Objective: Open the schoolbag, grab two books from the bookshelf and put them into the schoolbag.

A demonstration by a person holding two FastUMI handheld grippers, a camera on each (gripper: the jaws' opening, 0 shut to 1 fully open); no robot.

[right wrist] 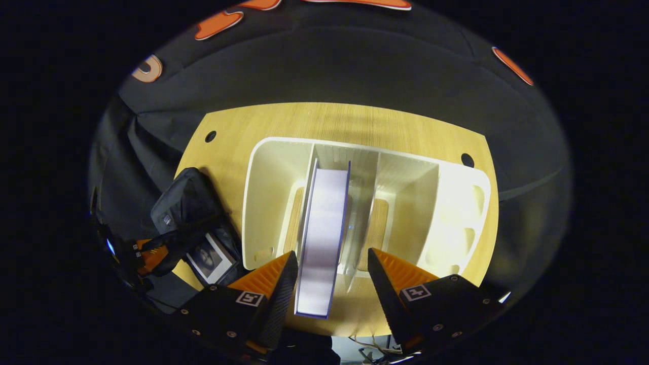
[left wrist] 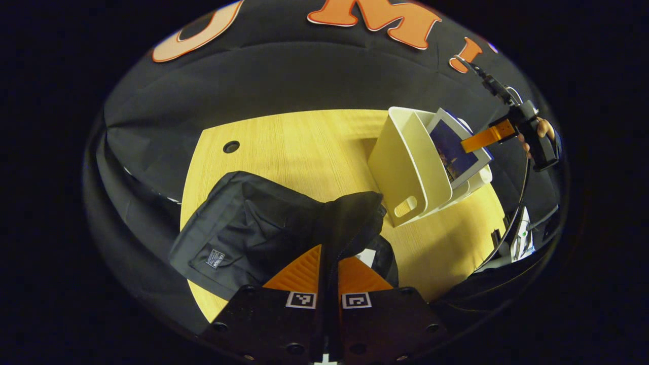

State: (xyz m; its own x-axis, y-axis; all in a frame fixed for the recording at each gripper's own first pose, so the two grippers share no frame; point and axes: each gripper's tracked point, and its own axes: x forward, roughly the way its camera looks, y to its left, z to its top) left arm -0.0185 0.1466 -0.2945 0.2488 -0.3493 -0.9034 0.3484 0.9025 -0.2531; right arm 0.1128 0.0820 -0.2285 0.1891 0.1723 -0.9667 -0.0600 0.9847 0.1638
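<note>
Left gripper (left wrist: pixel 329 263) clamped on the bag's (left wrist: pixel 263 228) flap, holding it up on the table (left wrist: pixel 304 147). Right gripper (right wrist: pixel 332 266) spread wide around a book (right wrist: pixel 324 228) standing in the shelf (right wrist: pixel 456 203), neither finger touching. Another book (right wrist: pixel 208 258) already in the bag.

No text can be made out; the small label (left wrist: pixel 215 258) on the schoolbag (left wrist: pixel 253 228) is too blurred to read.
</note>
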